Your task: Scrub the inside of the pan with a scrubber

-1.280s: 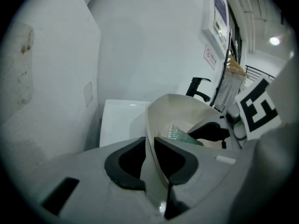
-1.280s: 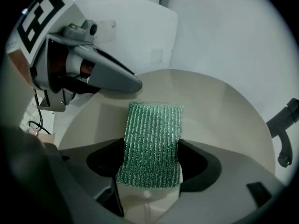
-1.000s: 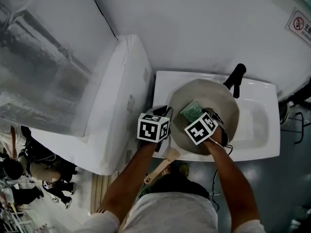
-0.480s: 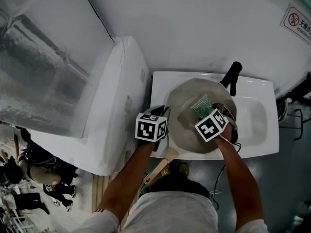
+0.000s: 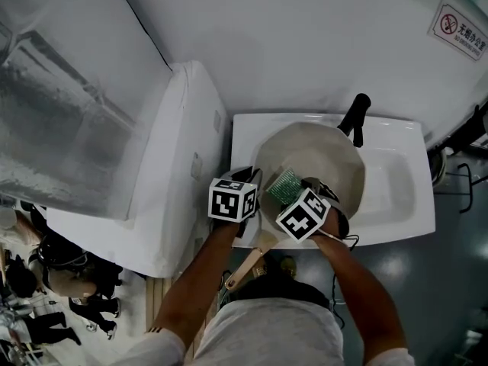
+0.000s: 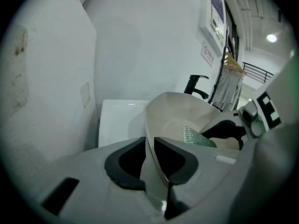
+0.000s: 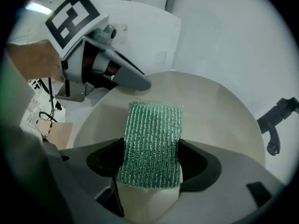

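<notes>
Green mesh scrubber [image 7: 152,125] clamped in the right gripper [image 7: 150,166], low on the near-left inside of the round beige pan [image 5: 335,155] in the white sink [image 5: 400,204] — left gripper [image 6: 149,148] pinching the pan's left rim. Best press flat, overlap strokes, brace that rim

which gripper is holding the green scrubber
The right gripper: the green scrubber is clamped between its fingers over the pan, while the left gripper pinches the pan's rim.

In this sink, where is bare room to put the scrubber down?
Free: the sink floor right of the pan, up to its right rim. Crowded: the left side, with left gripper on the pan's rim and right gripper holding the scrubber.
</notes>
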